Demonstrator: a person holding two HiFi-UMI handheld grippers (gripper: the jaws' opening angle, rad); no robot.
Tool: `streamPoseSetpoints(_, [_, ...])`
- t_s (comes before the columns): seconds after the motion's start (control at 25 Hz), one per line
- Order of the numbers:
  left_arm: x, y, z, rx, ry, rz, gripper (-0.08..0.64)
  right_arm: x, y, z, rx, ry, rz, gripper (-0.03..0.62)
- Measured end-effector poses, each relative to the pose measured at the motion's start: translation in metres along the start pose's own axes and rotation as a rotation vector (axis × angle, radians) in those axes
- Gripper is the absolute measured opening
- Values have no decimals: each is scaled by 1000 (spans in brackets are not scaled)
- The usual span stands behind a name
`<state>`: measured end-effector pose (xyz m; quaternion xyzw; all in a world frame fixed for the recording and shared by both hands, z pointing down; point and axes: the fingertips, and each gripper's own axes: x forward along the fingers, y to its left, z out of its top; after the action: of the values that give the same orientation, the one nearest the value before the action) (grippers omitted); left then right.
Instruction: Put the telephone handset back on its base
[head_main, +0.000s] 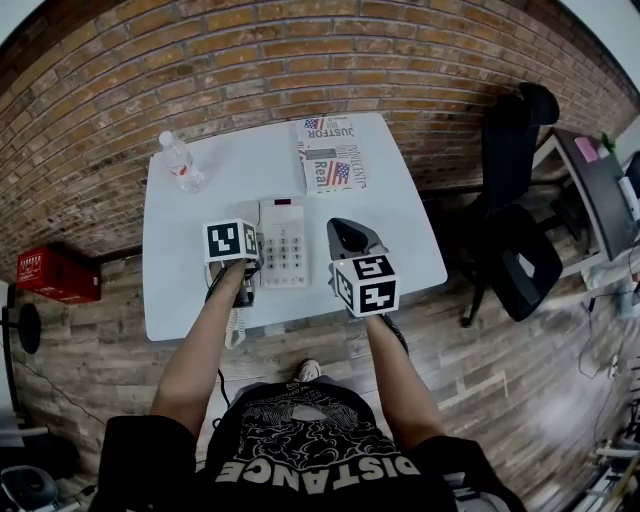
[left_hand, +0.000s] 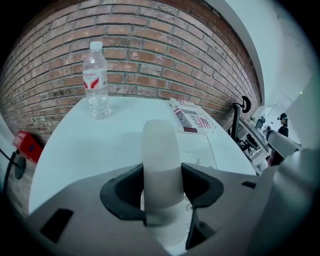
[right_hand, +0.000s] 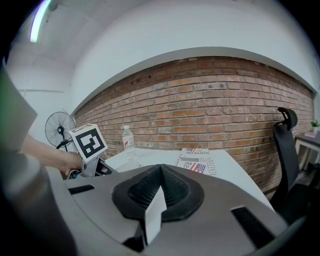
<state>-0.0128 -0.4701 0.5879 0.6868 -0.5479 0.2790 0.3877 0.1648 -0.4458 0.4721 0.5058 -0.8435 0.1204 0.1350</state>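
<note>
left gripper (left_hand: 162, 192) is clamped on the handset (left_hand: 160, 150), pads snug on both sides. the head view adds that it's over the left side of the base (head_main: 283, 242), with the coiled cord (head_main: 236, 325) dangling off the table (head_main: 400, 230). only the right gripper view shows the right gripper (right_hand: 160, 187) pinched closed, empty.

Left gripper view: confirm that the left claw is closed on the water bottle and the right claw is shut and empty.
Wrong on one point. The left gripper view shows the left claw closed on the telephone handset, not the water bottle, which stands untouched farther back on the table. The right claw is shut and empty, as stated.
</note>
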Motion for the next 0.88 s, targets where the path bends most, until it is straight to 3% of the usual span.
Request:
streamPoseSetpoints(0.6, [-7, -5, -2, 40, -18, -105, 253, 1, 9, -3, 0, 9, 19, 0])
streamPoseSetpoints(0.88, [-22, -7, 1, 63, -71, -165, 255, 1, 22, -3, 11, 12, 17, 0])
